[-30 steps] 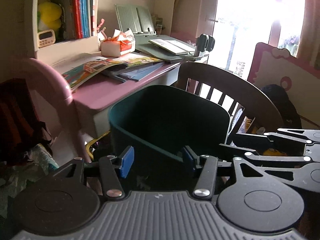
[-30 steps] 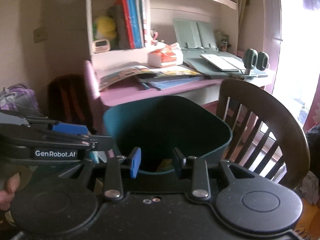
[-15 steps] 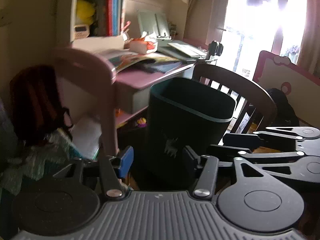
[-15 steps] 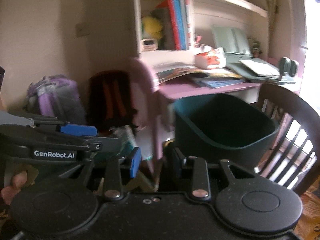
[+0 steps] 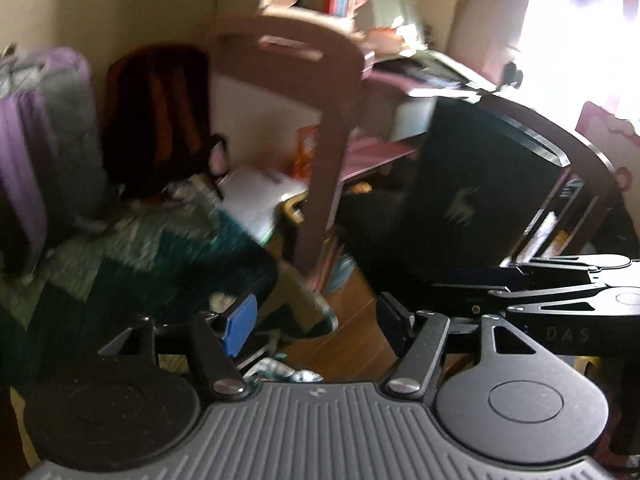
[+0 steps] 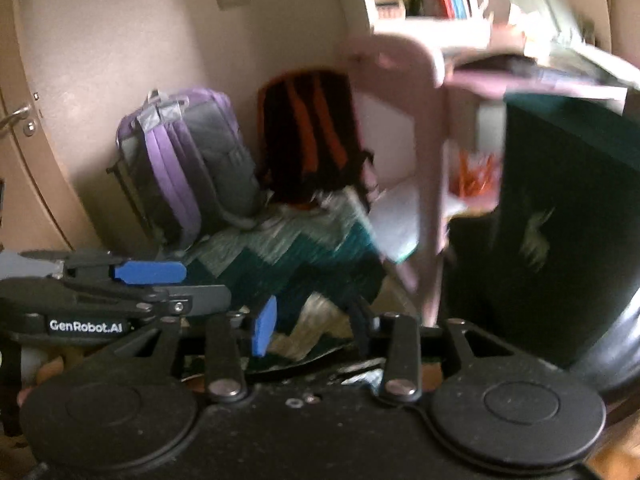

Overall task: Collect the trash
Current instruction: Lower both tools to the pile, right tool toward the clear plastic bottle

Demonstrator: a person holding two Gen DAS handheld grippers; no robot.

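— Start at the grippers. How do they stand?

— The left gripper [image 5: 316, 322] is released: its blue-padded finger and its black finger are well apart, with nothing between them but bare brown wooden floor [image 5: 352, 312]. Its jaws have just been opening. The right gripper [image 6: 312, 326] is likewise spread and has just been opening, gripping nothing; past its gap lies a teal and white zigzag-patterned blanket [image 6: 296, 256].

— And any trash?

— Just below the left gripper's fingers, on the floor at the near edge of the view, lies a small crumpled shiny wrapper [image 5: 280, 370] (blurred, so its print cannot be read). The right wrist view shows a similar crinkled scrap low between its fingers.

— Where is the bin?

— The tall dark green plastic bin [image 5: 480, 188] stands on the floor to the right, beside the curved pink leg of the pink desk [image 5: 328, 128], with a dark wooden chair [image 5: 592, 152] just behind it.

— Further out?

— Against the cream wall lean a purple and grey backpack [image 6: 188, 160] and a black backpack with orange straps [image 6: 312, 132], side by side at the blanket's far edge. The whole scene is motion-blurred.
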